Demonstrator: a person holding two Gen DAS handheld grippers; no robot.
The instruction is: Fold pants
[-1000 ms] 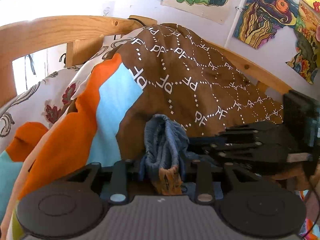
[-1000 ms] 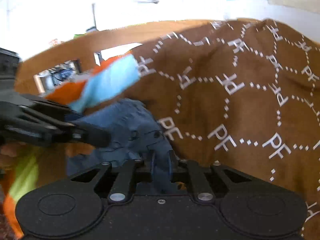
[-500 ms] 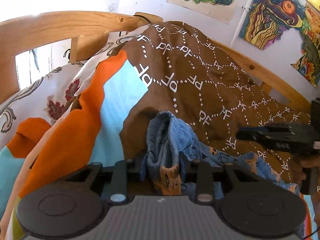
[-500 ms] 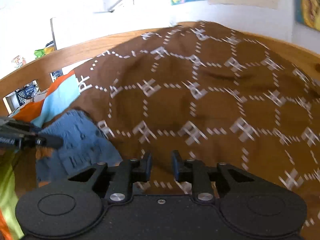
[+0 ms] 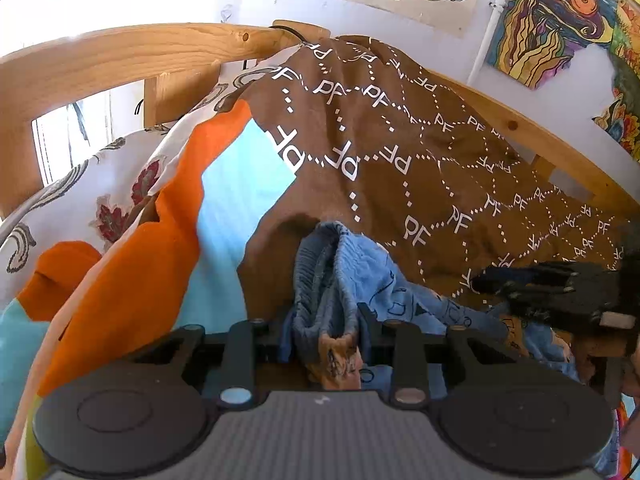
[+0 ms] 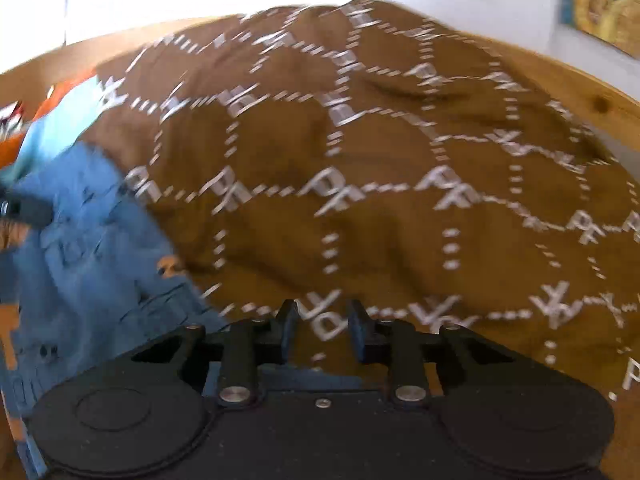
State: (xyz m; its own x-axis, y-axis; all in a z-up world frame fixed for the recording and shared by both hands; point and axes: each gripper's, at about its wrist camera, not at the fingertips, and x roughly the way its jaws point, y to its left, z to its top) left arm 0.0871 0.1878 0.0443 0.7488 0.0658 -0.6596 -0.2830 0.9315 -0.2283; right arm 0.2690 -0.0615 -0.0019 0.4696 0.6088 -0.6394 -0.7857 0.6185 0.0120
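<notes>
Blue pants [image 5: 352, 276], one pair, printed with small dark and orange figures, lie bunched on a brown blanket [image 5: 400, 160] patterned with white dotted hexagons and letters. The left gripper [image 5: 326, 322] is clamped on the ribbed waistband, which bulges up between its two fingers at 6 o'clock of the left wrist view. From there the cloth trails toward 4 o'clock, where the right gripper [image 5: 520, 284] hovers just above it. In the right wrist view, which is motion-blurred, the right gripper [image 6: 322, 330] has its two fingers parted with nothing between them, over the blanket, and the pants [image 6: 80, 264] spread at 8 o'clock. One orange and light-blue cloth [image 5: 160, 240] lies at 9 o'clock beside a white floral sheet [image 5: 100, 184]. One wooden bed rail [image 5: 120, 56] curves behind. Three colourful drawings [image 5: 540, 20] hang on the wall.
</notes>
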